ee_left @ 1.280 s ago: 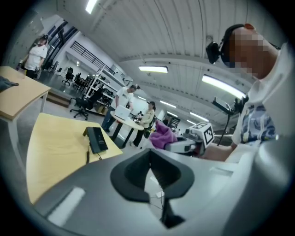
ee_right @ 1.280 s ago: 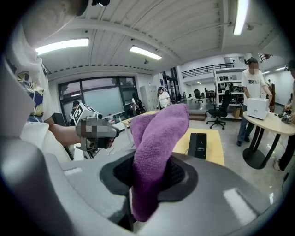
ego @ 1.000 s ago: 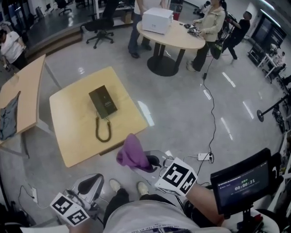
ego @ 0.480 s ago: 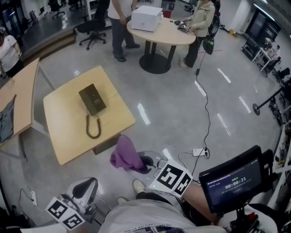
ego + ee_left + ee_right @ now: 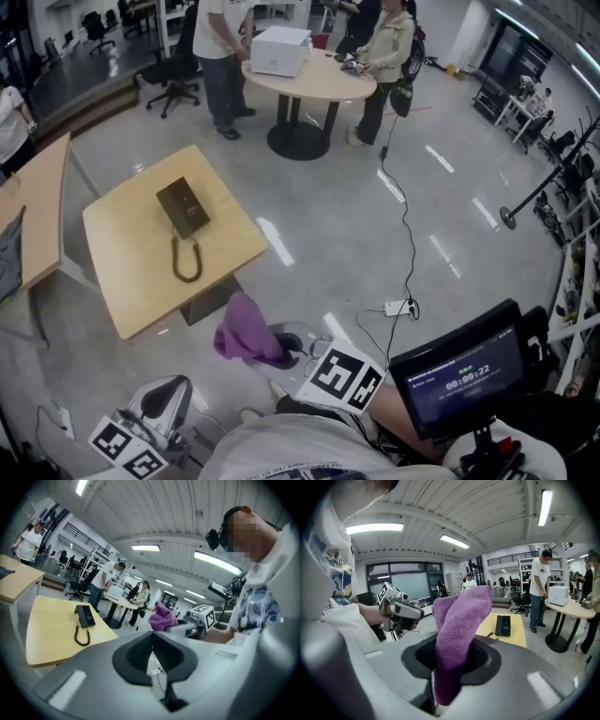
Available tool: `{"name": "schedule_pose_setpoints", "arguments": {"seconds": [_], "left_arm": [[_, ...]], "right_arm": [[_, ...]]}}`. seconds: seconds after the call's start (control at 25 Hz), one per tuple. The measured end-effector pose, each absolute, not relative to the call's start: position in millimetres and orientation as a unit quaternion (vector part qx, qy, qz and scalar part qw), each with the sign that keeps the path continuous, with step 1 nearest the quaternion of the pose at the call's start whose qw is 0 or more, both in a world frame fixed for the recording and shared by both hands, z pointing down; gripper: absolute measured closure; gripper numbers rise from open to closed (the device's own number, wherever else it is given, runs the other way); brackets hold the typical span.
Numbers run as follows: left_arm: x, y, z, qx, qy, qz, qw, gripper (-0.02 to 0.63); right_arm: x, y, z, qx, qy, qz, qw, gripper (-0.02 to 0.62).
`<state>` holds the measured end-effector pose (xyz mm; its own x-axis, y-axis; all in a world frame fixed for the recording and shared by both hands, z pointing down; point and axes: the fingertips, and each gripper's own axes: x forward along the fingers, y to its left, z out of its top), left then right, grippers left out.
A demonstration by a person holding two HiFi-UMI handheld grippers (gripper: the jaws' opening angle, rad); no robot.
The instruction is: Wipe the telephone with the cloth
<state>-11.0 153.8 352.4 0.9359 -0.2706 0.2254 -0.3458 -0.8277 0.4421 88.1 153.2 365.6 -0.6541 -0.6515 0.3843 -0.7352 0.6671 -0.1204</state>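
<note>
A dark green telephone with its coiled cord lies on a square wooden table; it also shows in the left gripper view as the telephone and in the right gripper view as the telephone. My right gripper is shut on a purple cloth, which sticks up between its jaws as the cloth. It hovers near the table's front corner, short of the telephone. My left gripper is low at the left, shut and empty, well clear of the table.
A second wooden table stands to the left. A round table with a white box and people around it is at the back. A cable runs over the grey floor. A screen sits at my right.
The view has shifted: the table and telephone sit a bit further left and up, and both grippers show lower in the picture. The cloth stays in the right gripper.
</note>
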Motion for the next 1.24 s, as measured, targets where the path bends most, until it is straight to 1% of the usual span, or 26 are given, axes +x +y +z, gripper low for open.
{"name": "schedule_pose_setpoints", "arguments": {"seconds": [1.24], "left_arm": [[-73,187,364,0.958,-0.118,0.068,0.254,0.598]], "right_arm": [[16,202,359,0.407,-0.886,0.123,0.186,0.491]]}}
